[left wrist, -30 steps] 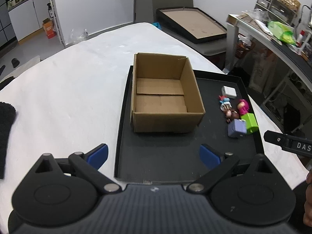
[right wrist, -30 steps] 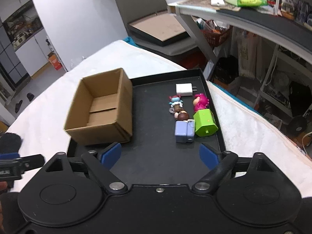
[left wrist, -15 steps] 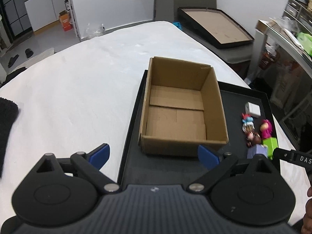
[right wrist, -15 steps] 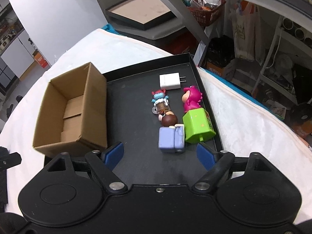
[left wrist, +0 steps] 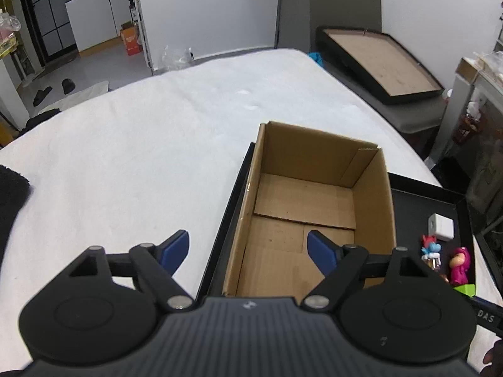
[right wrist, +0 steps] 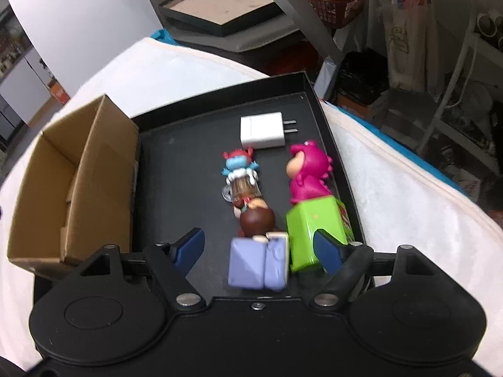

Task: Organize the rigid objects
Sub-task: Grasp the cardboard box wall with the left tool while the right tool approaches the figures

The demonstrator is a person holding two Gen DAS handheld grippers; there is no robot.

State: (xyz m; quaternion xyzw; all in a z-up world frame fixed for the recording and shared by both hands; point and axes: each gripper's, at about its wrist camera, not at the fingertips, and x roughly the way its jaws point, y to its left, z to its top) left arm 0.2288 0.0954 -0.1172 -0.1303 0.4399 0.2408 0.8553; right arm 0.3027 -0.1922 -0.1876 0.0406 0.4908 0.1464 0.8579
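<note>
Closing right gripper point(right wrist: 259, 248), jaws apart, on lilac block point(right wrist: 258, 264) at tray point(right wrist: 176, 169) near edge; risking nudging green block point(right wrist: 309, 232).

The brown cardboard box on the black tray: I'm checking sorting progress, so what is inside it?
The brown cardboard box shows only its bare flaps. The near corner of its floor is hidden behind the left gripper, whose jaws stand open.

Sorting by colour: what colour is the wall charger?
White charger, clearest in the right wrist view.
</note>
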